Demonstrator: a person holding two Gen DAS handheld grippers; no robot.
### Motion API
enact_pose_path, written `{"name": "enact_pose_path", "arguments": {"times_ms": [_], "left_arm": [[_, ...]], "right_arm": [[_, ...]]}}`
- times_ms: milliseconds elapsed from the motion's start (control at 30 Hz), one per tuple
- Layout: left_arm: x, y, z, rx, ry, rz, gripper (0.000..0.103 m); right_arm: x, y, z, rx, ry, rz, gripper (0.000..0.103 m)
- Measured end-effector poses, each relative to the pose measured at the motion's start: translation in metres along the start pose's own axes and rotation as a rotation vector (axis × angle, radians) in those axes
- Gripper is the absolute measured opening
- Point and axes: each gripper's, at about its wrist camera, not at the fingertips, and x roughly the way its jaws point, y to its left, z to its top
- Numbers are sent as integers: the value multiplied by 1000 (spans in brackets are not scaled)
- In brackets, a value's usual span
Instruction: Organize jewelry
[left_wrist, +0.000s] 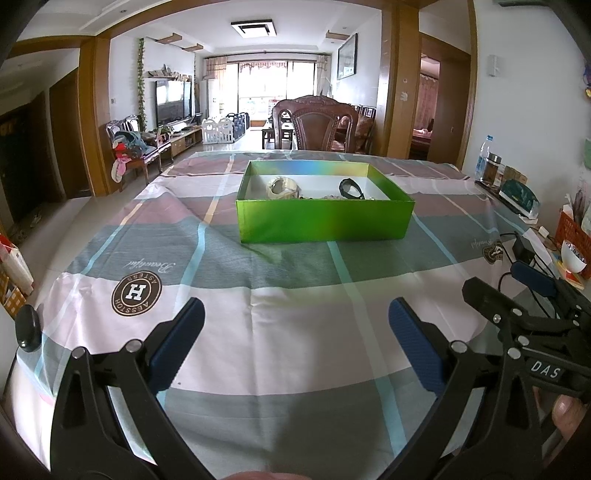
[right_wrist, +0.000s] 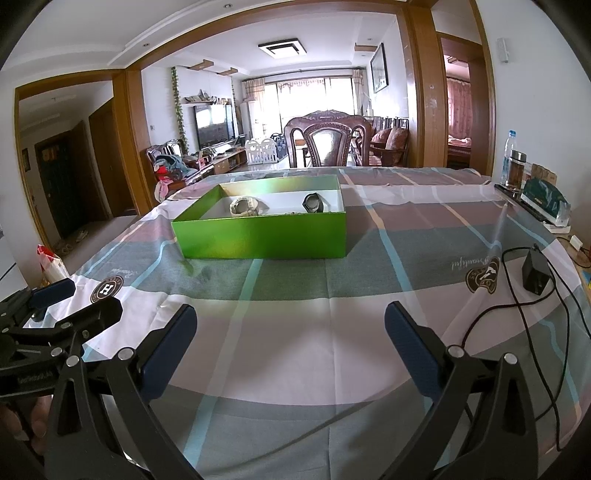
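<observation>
L gripper and R gripper both hang w/ jaws spread wide, nothing held, side by side low over the checked tablecloth. Straight ahead, well apart from both, sits the green box w/ a cream watch and a black watch inside, plus some small bits I can't make out. Risk, imo: the box wall is tall and light, so a low reach could shove it, and the black cable right of R gripper could snag.
</observation>
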Motion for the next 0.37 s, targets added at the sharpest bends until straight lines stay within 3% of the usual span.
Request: {"name": "enact_pose_path", "arguments": {"times_ms": [367], "left_arm": [[5, 3, 1, -10, 17, -11, 99]], "right_arm": [[3, -2, -1, 3, 5, -2, 99]]}}
